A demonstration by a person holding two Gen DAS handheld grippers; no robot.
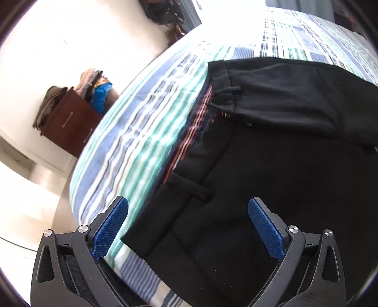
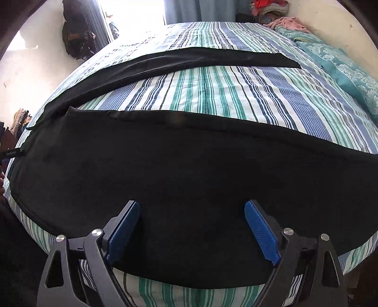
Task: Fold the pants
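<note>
Black trousers [image 2: 189,170] lie spread on the striped bedspread [image 2: 212,94], legs apart toward 12 o'clock, unfolded; left gripper [image 1: 187,224] and right gripper [image 2: 191,226] gape empty.

In the left wrist view the black pants [image 1: 271,177] run off the frame from 3 to 6 o'clock, so their legs are cut away; the striped lining at the waistband [image 1: 200,122] is smeared with blur, as is the bedspread [image 1: 132,132] toward 9 o'clock. The clothes heaped on the brown cabinet [image 1: 70,118] at 9 o'clock are too small to sort. In the right wrist view the near pant leg [image 2: 189,177] hides the bed beneath it and leaves the frame at 3 o'clock. A dark object [image 2: 14,153] at 9 o'clock is clipped by the edge and cannot be identified. Pink and red fabric [image 2: 283,22] at 1 o'clock is too small to name.
</note>
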